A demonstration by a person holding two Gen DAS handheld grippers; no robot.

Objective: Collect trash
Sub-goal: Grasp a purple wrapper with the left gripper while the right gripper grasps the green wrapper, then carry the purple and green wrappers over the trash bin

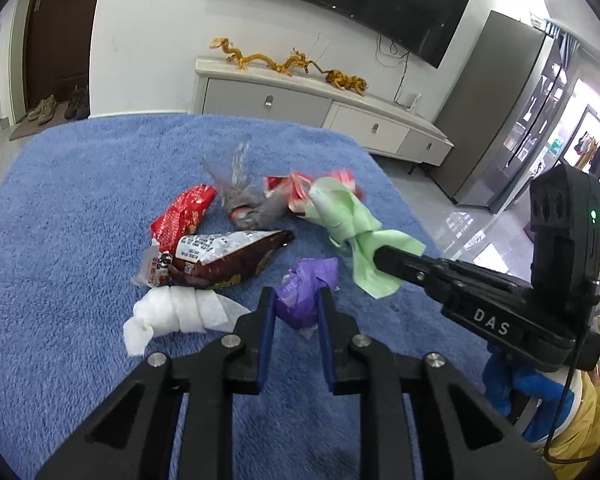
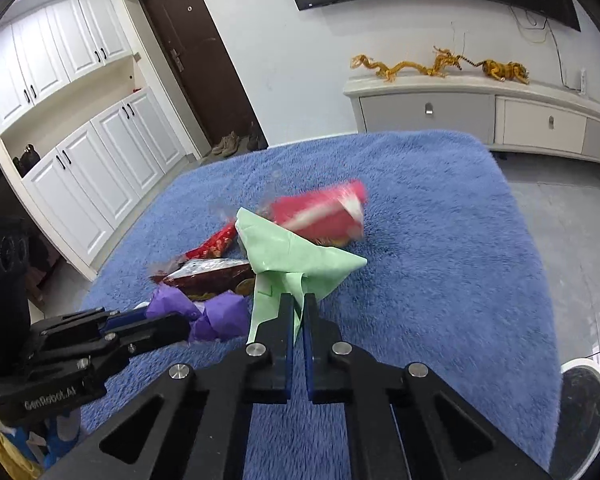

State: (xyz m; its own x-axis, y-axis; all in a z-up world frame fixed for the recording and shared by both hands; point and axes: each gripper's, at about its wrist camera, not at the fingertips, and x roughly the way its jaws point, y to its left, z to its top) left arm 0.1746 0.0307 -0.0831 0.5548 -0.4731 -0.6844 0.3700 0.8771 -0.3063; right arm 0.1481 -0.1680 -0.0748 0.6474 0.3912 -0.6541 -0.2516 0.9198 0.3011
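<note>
My left claw (image 1: 296, 300) pinches purple wrapper (image 1: 306, 288) | my right claw (image 2: 298, 312) pinches green paper (image 2: 296, 256) (lifted) | blue-carpeted desk (image 1: 60, 240)

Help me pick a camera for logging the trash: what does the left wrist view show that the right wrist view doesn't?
Only the left wrist view shows the white tissue roll and the crumpled clear wrapper. Only the right wrist view shows the white wall cabinets. Both show the green paper pinched in the right tool, the purple wrapper between the left tool's fingers, and the blue rug.
</note>
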